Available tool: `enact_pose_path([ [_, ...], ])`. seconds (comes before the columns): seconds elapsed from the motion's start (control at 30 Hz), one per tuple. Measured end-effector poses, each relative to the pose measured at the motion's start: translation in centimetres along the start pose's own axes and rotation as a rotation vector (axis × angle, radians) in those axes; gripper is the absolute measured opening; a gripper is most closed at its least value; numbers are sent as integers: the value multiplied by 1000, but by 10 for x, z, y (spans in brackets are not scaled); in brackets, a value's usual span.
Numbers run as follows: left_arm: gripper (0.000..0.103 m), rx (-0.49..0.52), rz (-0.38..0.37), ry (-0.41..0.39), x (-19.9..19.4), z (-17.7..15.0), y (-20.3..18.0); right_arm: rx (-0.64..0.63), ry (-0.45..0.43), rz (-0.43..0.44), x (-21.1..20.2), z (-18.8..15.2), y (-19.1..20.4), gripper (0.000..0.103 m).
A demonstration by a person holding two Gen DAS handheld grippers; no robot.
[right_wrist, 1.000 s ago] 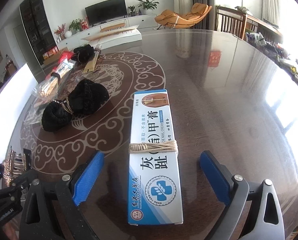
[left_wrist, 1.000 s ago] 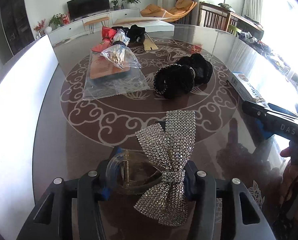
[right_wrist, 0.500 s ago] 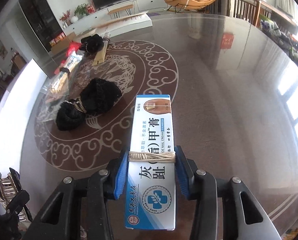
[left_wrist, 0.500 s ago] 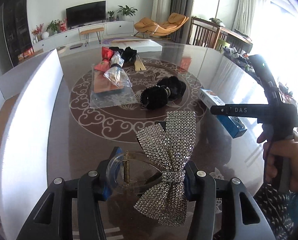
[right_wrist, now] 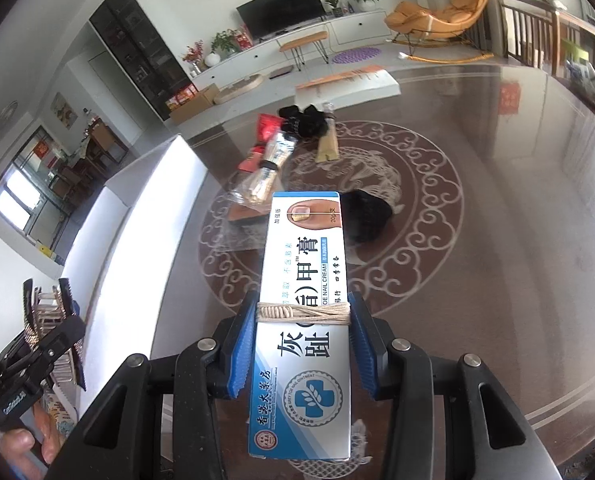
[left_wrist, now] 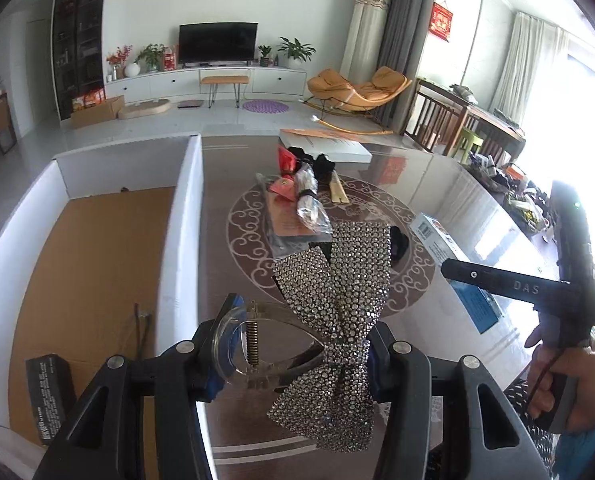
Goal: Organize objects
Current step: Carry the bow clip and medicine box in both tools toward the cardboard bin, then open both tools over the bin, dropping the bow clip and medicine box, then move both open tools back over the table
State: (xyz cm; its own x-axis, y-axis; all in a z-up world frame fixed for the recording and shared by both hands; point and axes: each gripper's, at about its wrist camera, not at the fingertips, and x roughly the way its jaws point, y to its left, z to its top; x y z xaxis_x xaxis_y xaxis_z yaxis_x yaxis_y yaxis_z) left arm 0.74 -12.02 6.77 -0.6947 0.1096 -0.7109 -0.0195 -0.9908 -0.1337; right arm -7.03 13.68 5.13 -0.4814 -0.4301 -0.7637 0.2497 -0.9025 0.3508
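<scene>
My left gripper (left_wrist: 297, 344) is shut on a clear hair claw clip with a rhinestone bow (left_wrist: 337, 300), held above the table beside the white box (left_wrist: 177, 248). My right gripper (right_wrist: 303, 346) is shut on a blue-and-white nail cream box (right_wrist: 305, 296) bound with string, lifted off the table. That box also shows in the left wrist view (left_wrist: 453, 268) at the right, under the right gripper's body. The left gripper with the bow shows at the left edge of the right wrist view (right_wrist: 45, 320).
The white box has a brown cardboard floor and holds a small black box (left_wrist: 49, 396). On the brown patterned table (right_wrist: 497, 240) lie a bagged comb pack (right_wrist: 265, 168), red packets (right_wrist: 267, 128), black scrunchies (right_wrist: 363, 216) and a wooden comb (right_wrist: 327, 146).
Both grippers have risen from the table. The right gripper closed on the nail cream box and lifted it. The left gripper carried the bow clip left, toward the white box.
</scene>
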Motion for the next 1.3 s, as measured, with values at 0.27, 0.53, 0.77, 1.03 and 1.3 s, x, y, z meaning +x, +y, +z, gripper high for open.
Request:
enact_pose_path([
  [0.27, 52, -86, 188, -7, -14, 8, 93, -82, 5, 208, 10, 18, 111, 44],
  [0.53, 52, -198, 331, 85, -8, -13, 180, -176, 91, 358, 50, 16, 223, 44],
  [0.77, 74, -272, 395, 184, 4, -33, 212, -271, 171, 352, 101, -10, 288, 55],
  [1.03, 89, -257, 404, 146, 5, -35, 192, -318, 31, 240, 88, -12, 250, 88],
  [1.3, 89, -136, 173, 44, 1, -16, 99, -168, -213, -153, 46, -14, 80, 103],
])
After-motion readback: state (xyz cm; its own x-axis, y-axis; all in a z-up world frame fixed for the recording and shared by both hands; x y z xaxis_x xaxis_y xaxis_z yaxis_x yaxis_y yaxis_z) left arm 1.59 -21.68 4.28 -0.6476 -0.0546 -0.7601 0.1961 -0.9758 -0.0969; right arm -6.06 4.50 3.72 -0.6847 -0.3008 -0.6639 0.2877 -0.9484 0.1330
